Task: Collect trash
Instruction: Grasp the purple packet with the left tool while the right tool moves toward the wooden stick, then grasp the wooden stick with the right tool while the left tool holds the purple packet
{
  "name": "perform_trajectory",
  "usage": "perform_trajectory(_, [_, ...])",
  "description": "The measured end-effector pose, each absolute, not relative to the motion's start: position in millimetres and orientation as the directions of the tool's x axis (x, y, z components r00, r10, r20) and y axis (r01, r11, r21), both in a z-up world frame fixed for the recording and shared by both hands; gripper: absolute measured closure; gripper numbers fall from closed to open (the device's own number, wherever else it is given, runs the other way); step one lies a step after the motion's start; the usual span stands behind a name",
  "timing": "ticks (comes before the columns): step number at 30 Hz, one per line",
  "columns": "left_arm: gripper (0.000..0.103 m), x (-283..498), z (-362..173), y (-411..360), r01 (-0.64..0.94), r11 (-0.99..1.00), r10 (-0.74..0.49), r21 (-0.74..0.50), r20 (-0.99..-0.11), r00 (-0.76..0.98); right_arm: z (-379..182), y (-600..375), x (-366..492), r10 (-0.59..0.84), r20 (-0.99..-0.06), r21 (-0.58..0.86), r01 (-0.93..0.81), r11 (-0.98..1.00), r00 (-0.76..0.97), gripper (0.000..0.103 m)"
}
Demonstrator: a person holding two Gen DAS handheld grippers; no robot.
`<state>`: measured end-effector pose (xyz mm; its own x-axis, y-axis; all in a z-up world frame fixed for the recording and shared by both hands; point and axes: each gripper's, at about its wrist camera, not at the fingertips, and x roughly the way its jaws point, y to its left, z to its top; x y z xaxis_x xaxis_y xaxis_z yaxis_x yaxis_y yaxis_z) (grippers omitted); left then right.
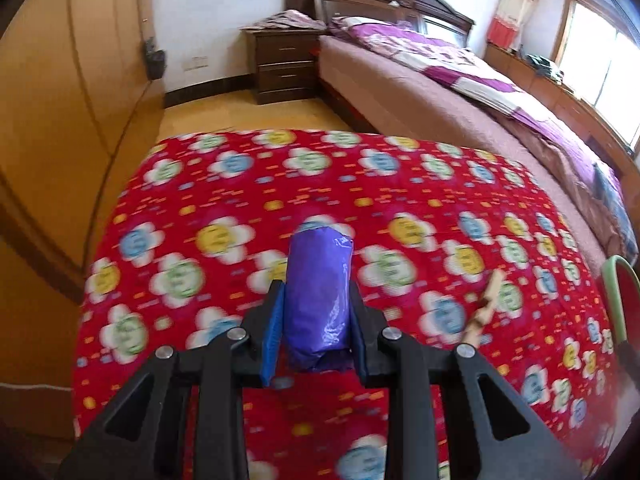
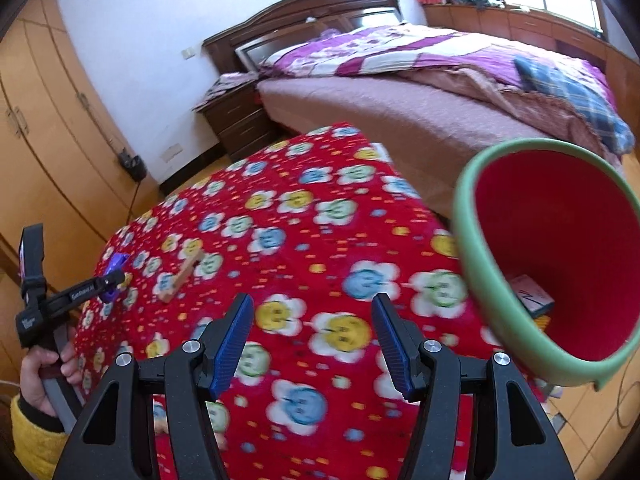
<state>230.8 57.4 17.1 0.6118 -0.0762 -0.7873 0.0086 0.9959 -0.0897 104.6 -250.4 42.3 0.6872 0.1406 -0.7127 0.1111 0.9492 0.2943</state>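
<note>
Red cloth (image 1: pixel 280 184) with flower faces covers the table in a bedroom, and 1 big bed (image 1: pixel 460 92) with a purple blanket stands behind it, at 1 o'clock in the left wrist view.

Some white writing shows on the side of the left gripper (image 2: pixel 111 280) in the right wrist view, but it is too small and blurry to read. The flat card or box (image 2: pixel 534 294) down inside the bin has dark marks on it that cannot be read either.

Counting up: 2 grippers, 1 purple wrapper, 1 wooden stick, 1 bin, 1 card or box in the bin.

The left gripper (image 1: pixel 316 312) has its 2 blue pads squeezed tight on the purple wrapper (image 1: pixel 318 292). The wrapper pokes out past the fingertips toward 12 o'clock. A hand (image 2: pixel 38 376) with a yellow sleeve (image 2: pixel 34 436) holds this gripper's handle.

The wooden stick (image 1: pixel 486 308) lies flat on the cloth at 3 o'clock from the left gripper, near it but not touching.

The right gripper (image 2: pixel 314 344) has its jaws wide apart with nothing between them, only cloth below. The red bin (image 2: pixel 560 240) with a green rim is tipped on its side at 2 o'clock from the right gripper, its mouth facing the camera.
</note>
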Motion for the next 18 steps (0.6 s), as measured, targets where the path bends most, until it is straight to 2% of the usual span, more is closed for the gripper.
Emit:
perform_trajectory(7, [0.073,218.8,9.3,99.0,-0.095,0.99,-0.021,-0.102,-0.781,0.624,40.6,-197.7,139.3,0.193,-0.734,0.27,0.019,0.963,0.651,0.04])
perform_trajectory(18, [0.073,214.6,-2.7,118.4,-0.125,0.976,-0.055,-0.175,-0.766,0.64,14.8,-135.5,188.6,0.228,-0.776,0.256,-0.036,0.966,0.588,0.04])
